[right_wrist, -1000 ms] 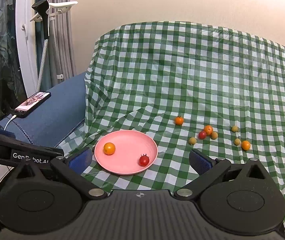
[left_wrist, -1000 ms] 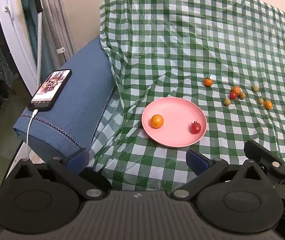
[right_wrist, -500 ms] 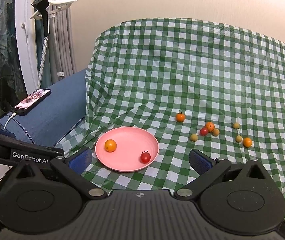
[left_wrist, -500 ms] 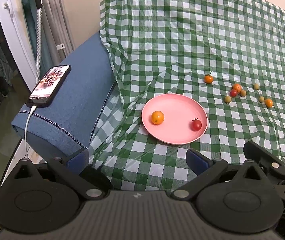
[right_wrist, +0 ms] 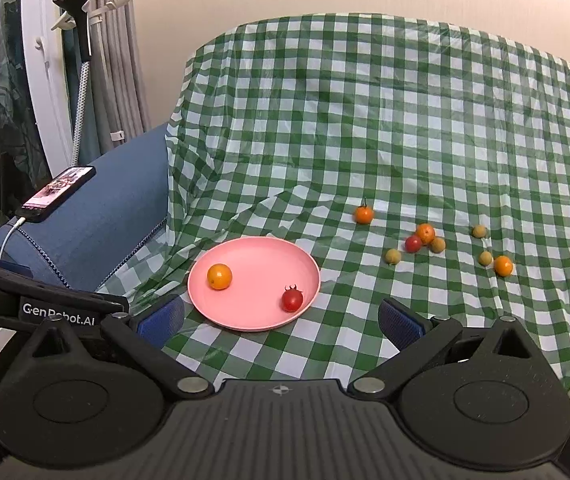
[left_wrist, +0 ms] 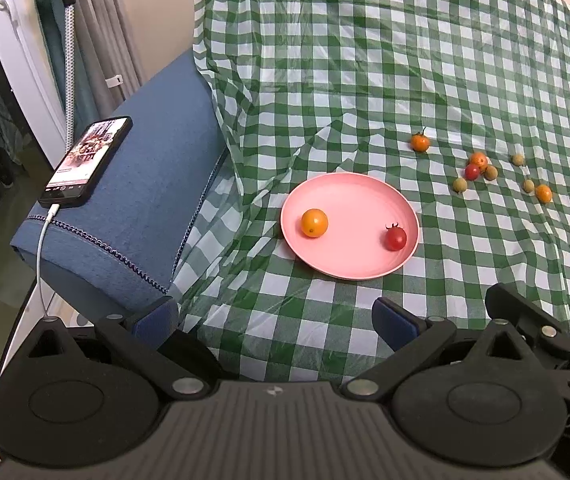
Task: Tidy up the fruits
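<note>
Both claws, left claw [left_wrist: 273,322] and right claw [right_wrist: 281,320], have drifted slightly, spread and empty; loose tomatoes [right_wrist: 413,243] (round) could roll off the wrinkled cloth [right_wrist: 365,120] when nudged.

A thin, glossy plastic tablecloth [left_wrist: 365,60] in green and white check lies creased and shiny. On it sits a smooth, matt pink plastic plate [left_wrist: 349,248]. On the plate, an orange fruit [left_wrist: 314,222] has dimpled skin and a red tomato [left_wrist: 395,238] is glossy. Left of the plate, a blue armrest [left_wrist: 157,184] is coarse woven cloth bearing a glassy-screened phone [left_wrist: 89,160]. The left gripper [left_wrist: 273,320] is matt black plastic with ribbed blue pads [left_wrist: 395,322].
</note>
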Action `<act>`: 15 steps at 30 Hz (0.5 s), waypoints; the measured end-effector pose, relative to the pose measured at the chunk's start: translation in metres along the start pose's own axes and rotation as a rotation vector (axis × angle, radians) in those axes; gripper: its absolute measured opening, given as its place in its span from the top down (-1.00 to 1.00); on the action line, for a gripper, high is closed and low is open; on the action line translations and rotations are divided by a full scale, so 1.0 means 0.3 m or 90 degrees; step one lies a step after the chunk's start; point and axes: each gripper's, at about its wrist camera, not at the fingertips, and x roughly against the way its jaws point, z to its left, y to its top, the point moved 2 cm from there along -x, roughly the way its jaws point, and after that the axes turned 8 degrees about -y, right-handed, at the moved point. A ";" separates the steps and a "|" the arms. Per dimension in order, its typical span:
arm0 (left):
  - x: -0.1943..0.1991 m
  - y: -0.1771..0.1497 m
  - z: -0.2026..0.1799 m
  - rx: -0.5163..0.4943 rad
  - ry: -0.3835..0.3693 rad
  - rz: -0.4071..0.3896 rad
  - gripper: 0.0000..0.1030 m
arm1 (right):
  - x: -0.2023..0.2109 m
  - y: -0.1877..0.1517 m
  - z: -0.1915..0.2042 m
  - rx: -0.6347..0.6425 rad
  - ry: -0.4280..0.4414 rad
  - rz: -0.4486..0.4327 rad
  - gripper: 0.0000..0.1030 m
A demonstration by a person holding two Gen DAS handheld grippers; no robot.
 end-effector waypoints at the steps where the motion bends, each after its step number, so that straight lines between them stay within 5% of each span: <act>1: -0.003 0.001 0.000 0.000 0.000 0.001 -1.00 | -0.003 -0.001 -0.002 0.000 0.001 0.002 -0.98; 15: -0.068 0.021 -0.022 -0.010 0.006 0.029 -1.00 | -0.066 -0.010 -0.033 -0.014 0.007 0.029 -0.98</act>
